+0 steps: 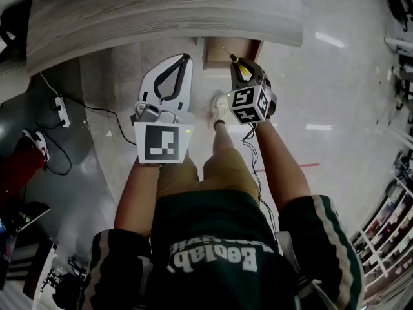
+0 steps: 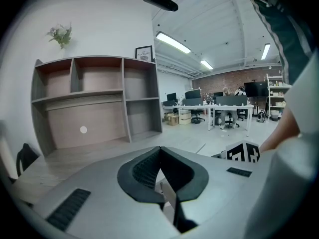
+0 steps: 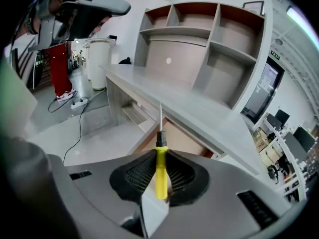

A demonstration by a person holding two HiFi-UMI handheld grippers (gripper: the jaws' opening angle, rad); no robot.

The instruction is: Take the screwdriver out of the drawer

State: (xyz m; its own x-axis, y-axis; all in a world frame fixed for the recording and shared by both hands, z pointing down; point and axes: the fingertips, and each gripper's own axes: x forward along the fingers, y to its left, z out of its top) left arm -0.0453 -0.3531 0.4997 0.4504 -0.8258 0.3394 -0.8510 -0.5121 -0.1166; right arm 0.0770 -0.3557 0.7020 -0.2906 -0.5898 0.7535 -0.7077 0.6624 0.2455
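My right gripper [image 3: 160,156] is shut on the screwdriver [image 3: 160,176], whose yellow handle sits between the black pads while its thin metal shaft points up and away. In the head view the right gripper [image 1: 239,66] hangs just in front of the open wooden drawer [image 1: 227,50], and the screwdriver [image 1: 236,62] tip points towards the drawer. That drawer [image 3: 177,138] shows its brown inside under the grey desk top [image 3: 199,111]. My left gripper [image 1: 183,59] is held beside it, to the left. Its jaws [image 2: 160,151] are shut with nothing between them.
A grey desk [image 1: 161,15] runs across the top of the head view. A shelf unit [image 2: 94,96] stands on it. A power strip with cables [image 1: 61,108] lies on the floor at left. The person's shoe [image 1: 221,107] is below the drawer. A white bin [image 3: 99,59] stands far left.
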